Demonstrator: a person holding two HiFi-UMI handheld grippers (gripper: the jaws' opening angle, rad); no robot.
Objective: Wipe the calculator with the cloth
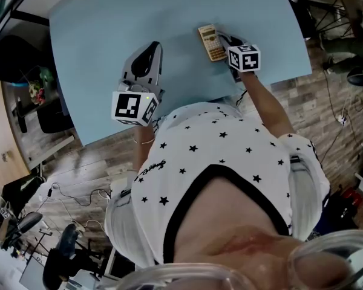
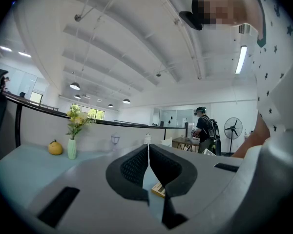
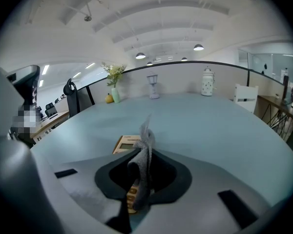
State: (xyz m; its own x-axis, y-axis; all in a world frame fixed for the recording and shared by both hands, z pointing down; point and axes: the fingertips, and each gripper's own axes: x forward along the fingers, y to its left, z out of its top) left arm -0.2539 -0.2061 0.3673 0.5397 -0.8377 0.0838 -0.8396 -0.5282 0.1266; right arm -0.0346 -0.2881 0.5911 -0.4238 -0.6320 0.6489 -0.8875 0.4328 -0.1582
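Note:
A tan calculator [image 1: 211, 42] lies flat on the light blue table [image 1: 109, 29], toward its right near side. My right gripper [image 1: 228, 43] sits at the calculator's right edge, shut on a grey cloth [image 3: 144, 152] that stands up between its jaws. In the right gripper view the calculator [image 3: 126, 143] shows just beyond and under the jaws. My left gripper [image 1: 151, 48] rests on the table left of the calculator, shut with nothing in it. The left gripper view has its tips [image 2: 148, 149] meeting and a corner of the calculator [image 2: 158, 189] below them.
At the table's far left corner stand a yellow fruit [image 2: 55, 147] and a small green vase of flowers [image 2: 72, 146]. A stemmed glass [image 3: 153, 87] and a white jar [image 3: 207, 84] stand along the far edge. The table's near edge [image 1: 187, 104] runs close to my body.

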